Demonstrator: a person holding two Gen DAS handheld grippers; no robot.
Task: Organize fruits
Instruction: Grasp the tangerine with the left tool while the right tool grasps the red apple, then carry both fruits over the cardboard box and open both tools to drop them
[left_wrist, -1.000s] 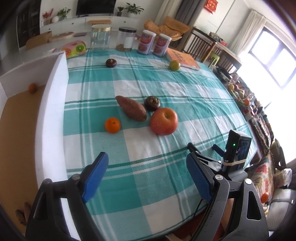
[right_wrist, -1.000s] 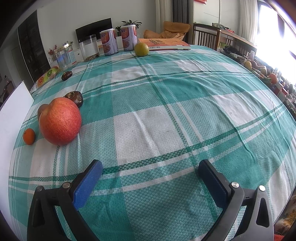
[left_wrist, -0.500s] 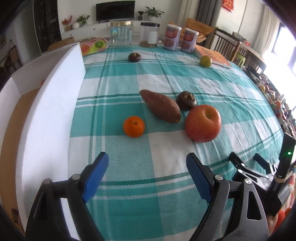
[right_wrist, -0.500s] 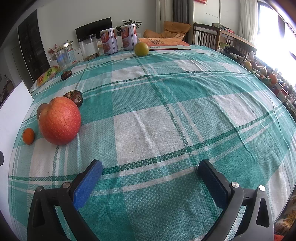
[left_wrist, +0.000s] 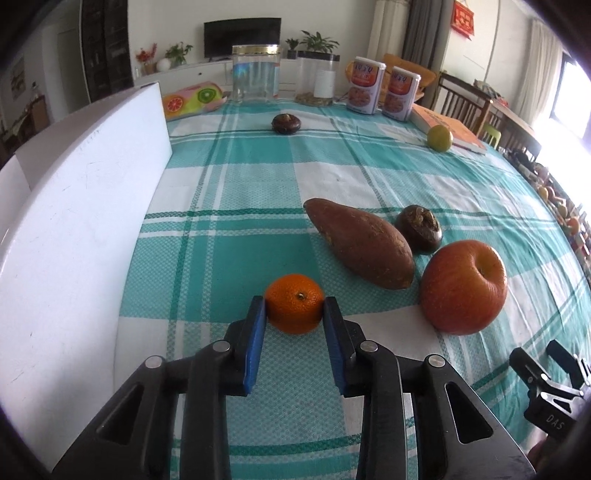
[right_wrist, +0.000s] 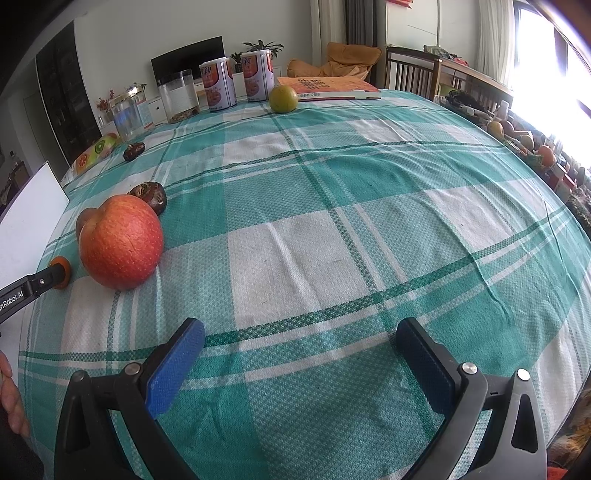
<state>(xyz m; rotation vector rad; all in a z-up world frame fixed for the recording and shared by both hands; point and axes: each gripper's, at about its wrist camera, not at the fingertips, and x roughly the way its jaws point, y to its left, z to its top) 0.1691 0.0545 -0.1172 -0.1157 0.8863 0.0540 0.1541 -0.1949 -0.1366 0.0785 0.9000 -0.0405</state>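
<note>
Left gripper (left_wrist: 294, 308) jaws pinch the mandarin (left_wrist: 294, 302) on the tablecloth (left_wrist: 229, 177) — right gripper (right_wrist: 299, 343) jaws gape wide.

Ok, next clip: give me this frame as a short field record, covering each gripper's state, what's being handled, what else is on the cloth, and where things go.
left gripper: shut on the tangerine, which sits on the tablecloth
right gripper: open, empty, low over the cloth
nearby produce: apple, sweet potato, dark brown round fruit
far produce: second dark fruit, green citrus beside the book
likely destination: white box along the left edge
</note>
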